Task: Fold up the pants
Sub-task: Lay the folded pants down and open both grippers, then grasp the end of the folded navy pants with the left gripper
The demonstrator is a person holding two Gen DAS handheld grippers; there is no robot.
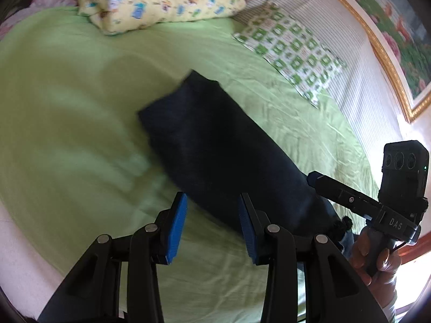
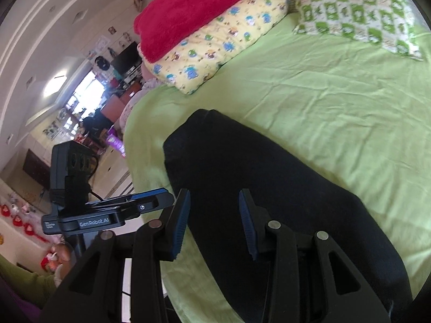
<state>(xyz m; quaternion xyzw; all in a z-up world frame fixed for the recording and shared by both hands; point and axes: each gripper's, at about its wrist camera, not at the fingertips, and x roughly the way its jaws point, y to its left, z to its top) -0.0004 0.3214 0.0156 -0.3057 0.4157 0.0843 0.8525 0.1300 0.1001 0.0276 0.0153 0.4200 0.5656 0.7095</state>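
Observation:
Dark navy pants [image 1: 215, 145] lie flat as a long folded strip on the green bed sheet [image 1: 67, 102], running from mid-bed toward the near right. My left gripper [image 1: 212, 215] hovers over the strip's near left edge, open, with nothing between its blue pads [image 1: 177, 226]. In the right wrist view the pants [image 2: 256, 167] fill the lower middle. My right gripper [image 2: 214, 215] stands open above them, its pads apart from the cloth. Each gripper appears side-on in the other's view: the right one [image 1: 313, 179] and the left one [image 2: 161, 196].
A yellow cartoon-print pillow [image 1: 156, 0] and a green-checked pillow [image 1: 293, 51] lie at the head of the bed. A red fleece blanket [image 2: 188, 10] rests on the yellow pillow. A gold-framed picture [image 1: 398, 62] hangs on the wall. The bed's edge and a cluttered room [image 2: 89, 102] lie left.

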